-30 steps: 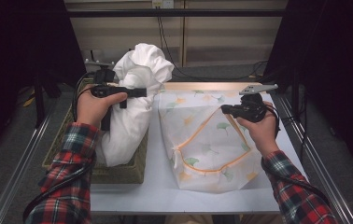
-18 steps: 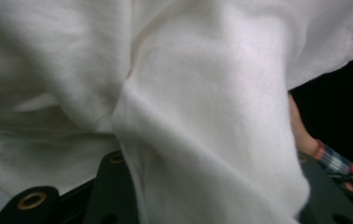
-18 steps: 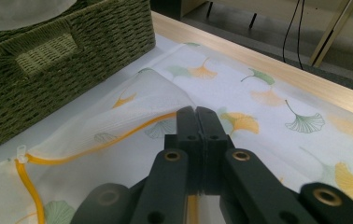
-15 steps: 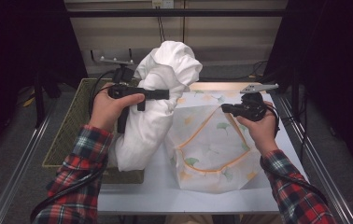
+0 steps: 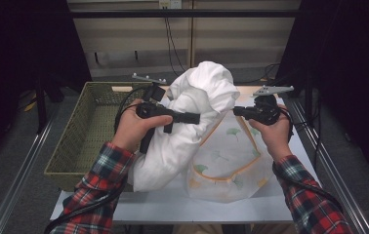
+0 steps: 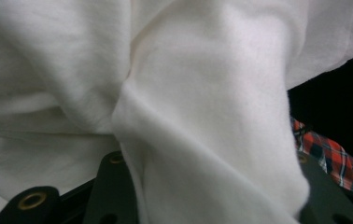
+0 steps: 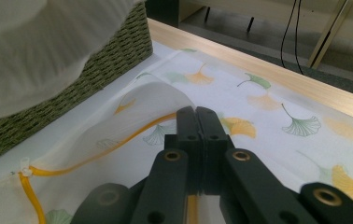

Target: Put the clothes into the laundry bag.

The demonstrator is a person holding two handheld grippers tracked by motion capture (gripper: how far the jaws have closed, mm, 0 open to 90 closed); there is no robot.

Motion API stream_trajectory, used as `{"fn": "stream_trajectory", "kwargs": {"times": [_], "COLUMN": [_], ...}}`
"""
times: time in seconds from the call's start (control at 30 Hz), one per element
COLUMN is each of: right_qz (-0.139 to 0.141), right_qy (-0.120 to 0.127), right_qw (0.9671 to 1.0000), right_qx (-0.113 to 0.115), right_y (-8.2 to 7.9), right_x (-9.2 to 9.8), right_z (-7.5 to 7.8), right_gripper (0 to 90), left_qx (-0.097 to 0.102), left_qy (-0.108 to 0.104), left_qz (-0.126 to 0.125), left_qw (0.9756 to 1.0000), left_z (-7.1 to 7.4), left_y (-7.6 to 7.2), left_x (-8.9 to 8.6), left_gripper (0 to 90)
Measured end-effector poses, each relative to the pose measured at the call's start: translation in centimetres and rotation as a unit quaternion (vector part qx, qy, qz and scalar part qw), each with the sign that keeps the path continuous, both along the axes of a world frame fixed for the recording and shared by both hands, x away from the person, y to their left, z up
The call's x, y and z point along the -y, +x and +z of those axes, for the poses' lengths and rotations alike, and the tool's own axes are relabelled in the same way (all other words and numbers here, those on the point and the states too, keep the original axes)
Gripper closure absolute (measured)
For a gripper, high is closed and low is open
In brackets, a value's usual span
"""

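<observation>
A bulky white cloth (image 5: 192, 112) hangs from my left gripper (image 5: 194, 117), which is shut on a thick fold of it; in the left gripper view the cloth (image 6: 188, 116) bulges between the jaws. It hangs over the left edge of a sheer white bag (image 5: 226, 156) printed with ginkgo leaves and trimmed with an orange zipper. My right gripper (image 5: 236, 111) is shut on the bag's upper edge and holds it lifted. In the right gripper view the jaws (image 7: 196, 119) meet on the zipper hem, with the bag (image 7: 268, 98) spread on the table beyond.
A woven green basket (image 5: 82, 131) stands at the table's left, and its wall (image 7: 114, 51) shows beside the bag in the right gripper view. The white tabletop (image 5: 173, 202) runs along the front. A wooden edge (image 7: 268, 70) borders the far side, with metal rails at both sides.
My left gripper has carried the white cloth rightward, from over the basket to the bag's left edge. The right gripper has stayed put, holding the bag's edge.
</observation>
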State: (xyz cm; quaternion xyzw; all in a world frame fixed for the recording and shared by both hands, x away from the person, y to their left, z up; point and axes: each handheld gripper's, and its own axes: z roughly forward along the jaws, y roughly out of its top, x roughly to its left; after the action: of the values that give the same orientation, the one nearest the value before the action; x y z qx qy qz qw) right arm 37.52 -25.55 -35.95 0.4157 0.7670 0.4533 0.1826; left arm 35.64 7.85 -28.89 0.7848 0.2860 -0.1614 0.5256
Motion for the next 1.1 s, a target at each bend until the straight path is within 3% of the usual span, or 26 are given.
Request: {"fn": "stream_trajectory", "kwargs": {"times": [0.37, 0.5, 0.8, 1.0, 1.1], "right_qz": [0.000, 0.001, 0.005, 0.009, 0.011], "right_qy": [0.002, 0.001, 0.006, 0.011, 0.012], "right_qw": [1.0000, 1.0000, 1.0000, 0.9999, 0.9998], "right_qx": [0.001, 0.002, 0.005, 0.009, 0.011], "right_y": [0.3, 0.5, 0.9, 0.9, 0.9], "right_x": [-0.2, -0.2, -0.7, -0.8, -0.7], "right_z": [0.2, 0.3, 0.6, 1.2, 1.5], "right_gripper": [89.3, 89.3, 89.4, 89.3, 89.3], "left_qx": [-0.010, 0.001, -0.018, -0.019, -0.030], "left_qy": [0.009, 0.017, 0.021, 0.041, 0.050], "left_qz": [-0.037, -0.051, -0.069, -0.082, -0.084], "left_qw": [0.9992, 0.9985, 0.9972, 0.9956, 0.9948], "left_z": [-1.5, -2.0, -3.6, -5.0, -5.7], "left_y": [-1.6, -2.1, -3.0, -3.6, -3.8], "left_x": [1.1, 1.8, 2.5, 3.1, 3.4], "left_gripper": [57.2, 57.1, 57.1, 57.1, 57.1]}}
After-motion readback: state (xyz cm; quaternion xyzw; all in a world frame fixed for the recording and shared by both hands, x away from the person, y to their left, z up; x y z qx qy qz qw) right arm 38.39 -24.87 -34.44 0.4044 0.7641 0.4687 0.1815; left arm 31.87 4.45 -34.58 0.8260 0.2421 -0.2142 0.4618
